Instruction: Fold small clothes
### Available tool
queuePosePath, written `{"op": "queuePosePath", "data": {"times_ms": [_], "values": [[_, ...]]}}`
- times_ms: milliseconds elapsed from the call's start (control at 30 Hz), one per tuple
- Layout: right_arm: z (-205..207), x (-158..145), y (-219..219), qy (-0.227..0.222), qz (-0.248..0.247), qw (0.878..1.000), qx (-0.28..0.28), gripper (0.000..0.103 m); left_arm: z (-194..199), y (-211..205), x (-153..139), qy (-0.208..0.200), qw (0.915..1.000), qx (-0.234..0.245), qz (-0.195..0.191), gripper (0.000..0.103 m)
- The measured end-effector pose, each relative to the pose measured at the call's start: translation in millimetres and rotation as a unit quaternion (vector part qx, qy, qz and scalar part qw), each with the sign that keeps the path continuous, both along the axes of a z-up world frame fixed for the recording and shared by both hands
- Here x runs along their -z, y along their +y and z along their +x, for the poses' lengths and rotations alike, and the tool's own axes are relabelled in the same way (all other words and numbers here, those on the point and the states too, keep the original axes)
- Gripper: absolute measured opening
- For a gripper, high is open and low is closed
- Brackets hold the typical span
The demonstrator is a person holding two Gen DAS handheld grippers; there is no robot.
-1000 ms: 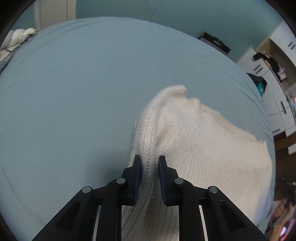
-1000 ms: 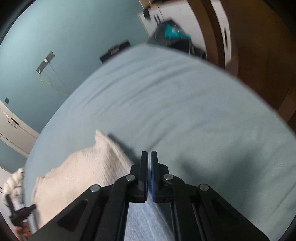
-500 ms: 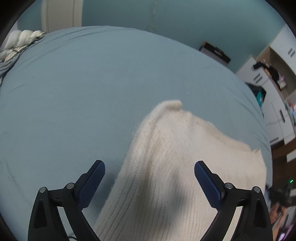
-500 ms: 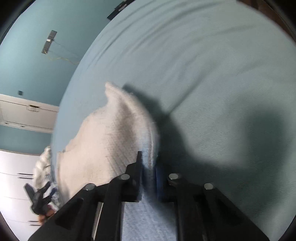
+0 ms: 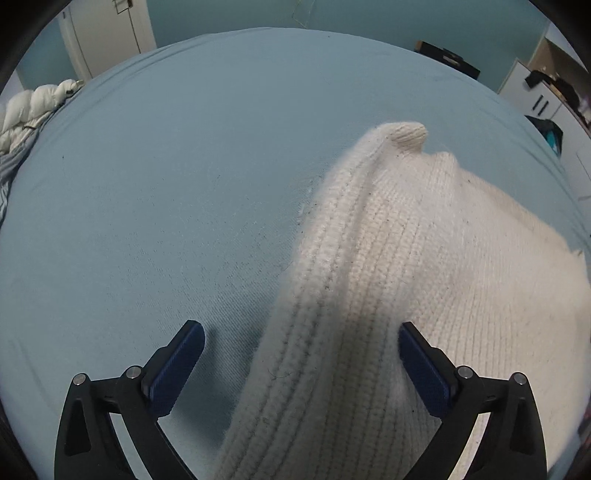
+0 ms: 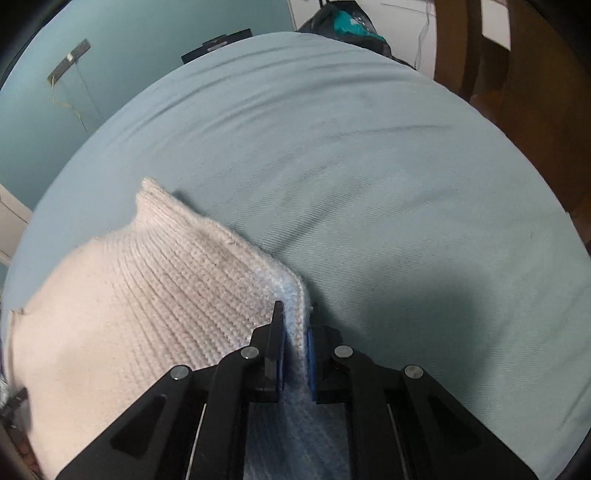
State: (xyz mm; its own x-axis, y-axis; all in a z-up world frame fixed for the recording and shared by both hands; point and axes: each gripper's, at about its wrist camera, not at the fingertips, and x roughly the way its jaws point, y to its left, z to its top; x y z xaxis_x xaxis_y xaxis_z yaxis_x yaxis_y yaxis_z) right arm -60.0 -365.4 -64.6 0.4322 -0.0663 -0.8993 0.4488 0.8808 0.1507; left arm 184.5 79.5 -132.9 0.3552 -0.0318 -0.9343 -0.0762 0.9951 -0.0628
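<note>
A cream knitted garment lies on the light blue bed sheet, with one ribbed corner poking up at its far end. My left gripper hangs low over the garment's near left edge. Its jaws are opening wide, and the knit lies between them without either pad touching it. In the right wrist view the garment spreads to the left, and my right gripper is shut on a raised fold at its right edge. The sheet stretches away beyond it.
A white quilted duvet is bunched at the bed's left edge, below a white door. White cabinets stand past the right side. Brown wooden furniture and a dark bag sit beyond the far edge.
My left gripper let go of the knit fold, spread its jaws wide and sank toward the bed. My right gripper came down, still pinching the garment's edge.
</note>
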Motion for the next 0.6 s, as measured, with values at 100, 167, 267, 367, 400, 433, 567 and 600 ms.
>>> {"op": "queuePosePath", "data": {"times_ms": [100, 167, 267, 367, 400, 433, 567, 600], "values": [[0.5, -10.0, 0.6, -0.008, 0.002, 1.0, 0.013, 0.029, -2.8, -5.6, -11.7, -0.014, 0.9995, 0.001, 0.029, 0.103], [-13.9, -26.7, -7.1, -0.021, -0.017, 0.998, 0.048, 0.054, -6.7, -14.7, -33.1, -0.036, 0.9972, -0.002, 0.066, 0.103], [-38.1, -72.3, 14.5, -0.083, -0.044, 0.995, 0.03, 0.071, -21.1, -32.4, -71.6, -0.086, 0.9931, 0.02, 0.078, 0.103], [-59.1, -97.4, 50.5, -0.121, -0.017, 0.992, -0.043, 0.087, -40.3, -66.7, -87.9, -0.107, 0.99, 0.081, 0.045, 0.103], [-60.7, -97.4, 70.8, -0.119, -0.012, 0.99, -0.07, 0.087, -46.1, -81.7, -86.5, -0.102, 0.9883, 0.107, 0.037, 0.103], [-62.7, -94.4, 83.9, -0.106, -0.009, 0.99, -0.096, 0.087, -51.0, -97.6, -81.3, -0.091, 0.9863, 0.133, 0.033, 0.103], [-56.3, -61.4, 113.6, -0.031, 0.042, 0.983, -0.174, 0.087, -67.5, -132.0, -37.7, -0.036, 0.9788, 0.19, 0.069, 0.103], [-54.6, -45.9, 111.2, 0.008, 0.05, 0.982, -0.18, 0.087, -66.4, -135.4, -21.5, -0.014, 0.9781, 0.185, 0.095, 0.103]]}}
